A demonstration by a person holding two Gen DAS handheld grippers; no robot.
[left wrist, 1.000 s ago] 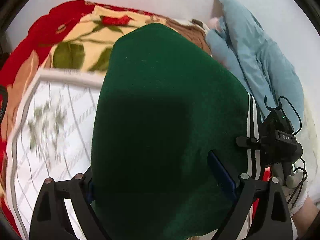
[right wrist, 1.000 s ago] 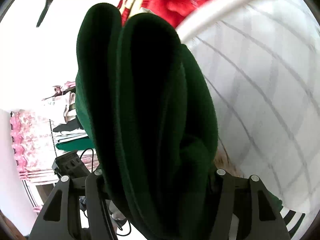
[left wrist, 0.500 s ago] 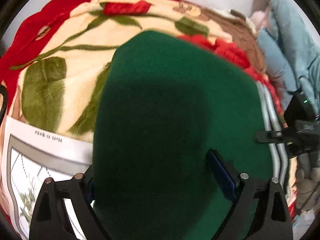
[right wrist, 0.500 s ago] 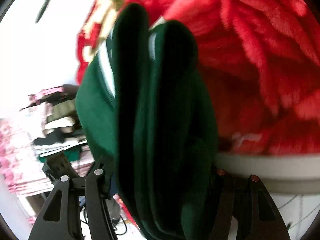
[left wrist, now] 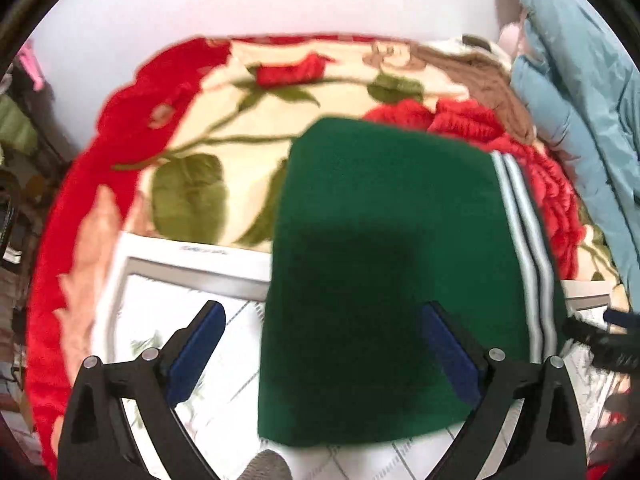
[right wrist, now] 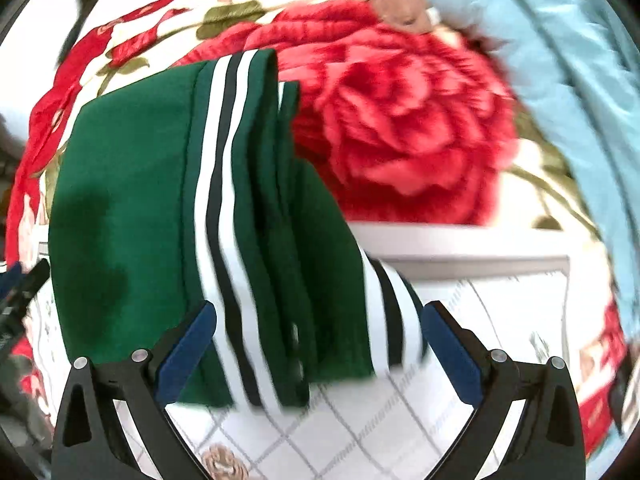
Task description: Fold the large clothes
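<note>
A dark green garment (left wrist: 384, 264) with white side stripes lies folded on the bed, half on a white checked sheet (left wrist: 160, 312) and half on a red rose blanket (left wrist: 224, 128). My left gripper (left wrist: 324, 344) is open, its blue pads apart, one over the sheet and one over the garment's near edge. In the right wrist view the same garment (right wrist: 132, 208) shows its stacked striped layers (right wrist: 224, 208). My right gripper (right wrist: 320, 344) is open, its pads on either side of the garment's near end.
A light blue padded coat (left wrist: 580, 120) lies at the right of the bed and shows in the right wrist view (right wrist: 560, 60). A brown garment (left wrist: 492, 76) lies behind it. A white wall is beyond. The other gripper's black body (left wrist: 608, 340) is at the right edge.
Both grippers have opened and let go of the green garment. It was held up in front of the cameras and now lies folded on the bed.
</note>
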